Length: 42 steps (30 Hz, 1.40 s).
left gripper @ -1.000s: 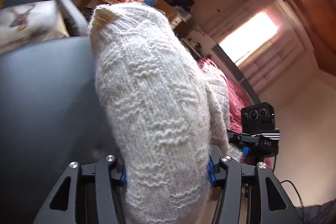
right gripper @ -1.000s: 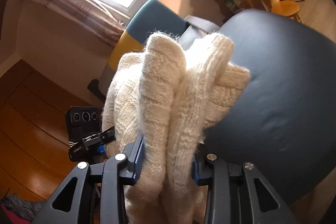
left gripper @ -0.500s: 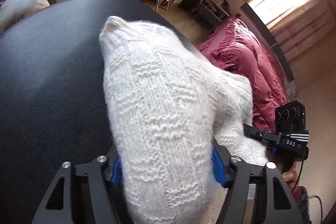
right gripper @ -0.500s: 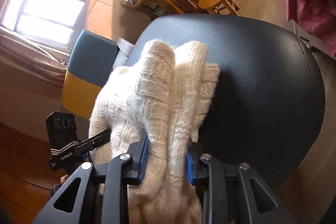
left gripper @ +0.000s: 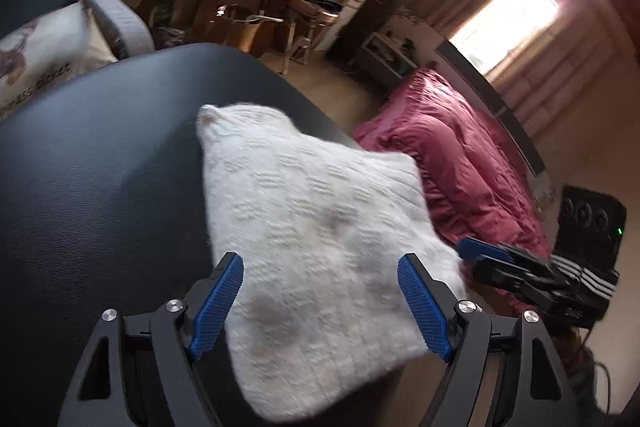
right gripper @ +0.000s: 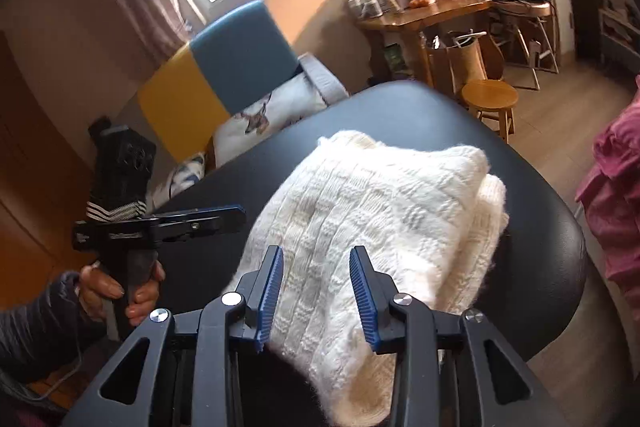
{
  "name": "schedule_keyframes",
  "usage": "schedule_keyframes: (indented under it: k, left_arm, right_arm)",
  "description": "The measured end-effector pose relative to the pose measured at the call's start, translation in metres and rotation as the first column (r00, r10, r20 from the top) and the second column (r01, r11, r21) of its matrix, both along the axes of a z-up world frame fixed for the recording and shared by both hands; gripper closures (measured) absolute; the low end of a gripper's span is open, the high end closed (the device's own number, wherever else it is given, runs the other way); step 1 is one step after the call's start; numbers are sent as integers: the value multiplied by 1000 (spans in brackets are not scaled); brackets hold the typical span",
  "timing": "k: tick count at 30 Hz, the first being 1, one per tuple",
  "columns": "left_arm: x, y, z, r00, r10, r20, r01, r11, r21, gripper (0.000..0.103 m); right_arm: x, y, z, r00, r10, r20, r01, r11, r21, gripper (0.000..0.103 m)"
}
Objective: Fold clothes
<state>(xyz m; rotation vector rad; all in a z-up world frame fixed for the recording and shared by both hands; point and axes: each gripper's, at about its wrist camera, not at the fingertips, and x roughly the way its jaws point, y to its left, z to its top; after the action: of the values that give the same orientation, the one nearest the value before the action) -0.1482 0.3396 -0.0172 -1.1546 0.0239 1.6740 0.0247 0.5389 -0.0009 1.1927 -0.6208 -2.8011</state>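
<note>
A cream knitted sweater (left gripper: pixel 320 239) lies folded on a black padded surface (left gripper: pixel 100 167). In the left wrist view my left gripper (left gripper: pixel 320 267) stands open just above the sweater's near edge, its blue pads clear of the knit. The right gripper (left gripper: pixel 500 263) shows at that view's right edge beside the sweater. In the right wrist view the same folded sweater (right gripper: pixel 380 227) rests on the black surface (right gripper: pixel 532 239), and my right gripper (right gripper: pixel 316 259) is open over its near end. The left gripper (right gripper: pixel 192 219), held by a hand (right gripper: pixel 116 287), hovers at the left.
A pink bedspread (left gripper: pixel 460 163) lies to the right of the black surface. A wooden table (right gripper: pixel 424 15) with jars, a round stool (right gripper: pixel 488 99) and a blue-and-yellow chair (right gripper: pixel 224 75) with a printed cushion (right gripper: pixel 272 115) stand behind. The black surface's edge drops off near the sweater.
Both grippers were shut on the bunched sweater, holding it up. Now both are open and drawn back, and the sweater lies flat and folded on the black surface.
</note>
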Motion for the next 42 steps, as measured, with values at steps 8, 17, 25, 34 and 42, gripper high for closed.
schedule_keyframes:
  k: [8, 17, 25, 34, 42]
  left_arm:
    - [51, 21, -54, 984, -157, -81, 141, 974, -176, 23]
    - [63, 27, -41, 988, 5, -155, -33, 983, -178, 23]
    - [103, -5, 22, 920, 187, -344, -243, 962, -125, 4]
    - [134, -45, 73, 851, 275, -447, -341, 937, -72, 0]
    - [155, -62, 107, 799, 327, -505, -382, 924, -6, 1]
  right_arm:
    - [10, 5, -80, 976, -98, 196, 76, 990, 118, 71]
    - [19, -4, -80, 968, -207, 141, 193, 975, 110, 71]
    - [29, -59, -15, 921, -385, 56, 358, 897, 259, 65]
    - [34, -108, 26, 907, -412, -85, 414, 838, 357, 63]
    - [35, -118, 14, 935, -351, -56, 351, 890, 292, 63]
